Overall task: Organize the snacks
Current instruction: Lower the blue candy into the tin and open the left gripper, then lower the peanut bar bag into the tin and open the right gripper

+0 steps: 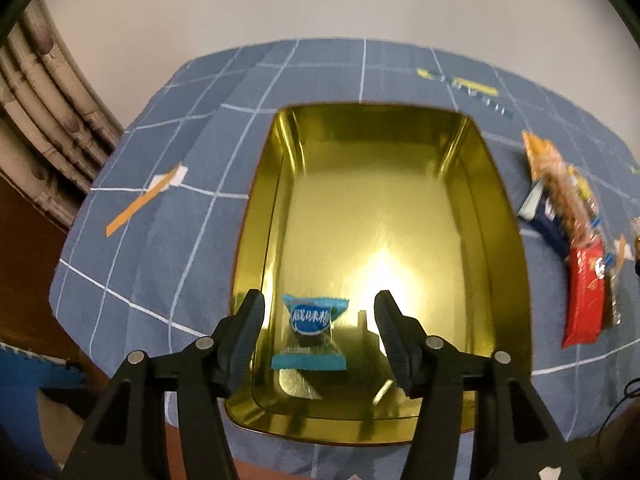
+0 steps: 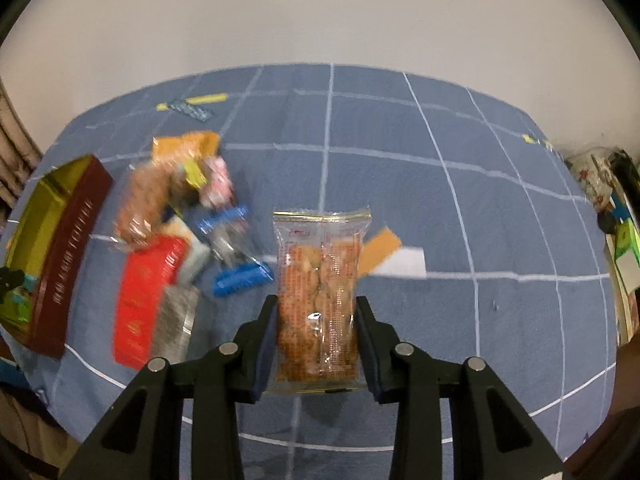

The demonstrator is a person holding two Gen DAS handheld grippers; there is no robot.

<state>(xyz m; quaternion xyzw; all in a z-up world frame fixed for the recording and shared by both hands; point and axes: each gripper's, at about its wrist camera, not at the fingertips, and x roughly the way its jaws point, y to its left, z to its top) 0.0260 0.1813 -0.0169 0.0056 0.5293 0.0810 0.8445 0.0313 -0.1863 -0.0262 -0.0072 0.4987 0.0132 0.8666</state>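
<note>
Snacks are split between two places: one small candy in a blue-and-clear wrapper lies on the floor of the gold-lined rectangular metal tin, near its close end, while a jumbled heap of wrapped packets sits on the blue checked cloth over the table, just beside the tin's dark red outer wall. The left gripper hangs over the tin with its fingers spread, the candy lying loose below and between them, touched by neither. The right gripper has its fingers pinching a clear packet of orange-brown biscuits by its long sides, the packet lifted off the cloth.

To my eye, the step in hand is carrying that biscuit packet across to the tin. It would go best held level and kept clear of the heap, brought low over the bare gold floor beyond the candy, and released only once the left gripper is out of the way.
</note>
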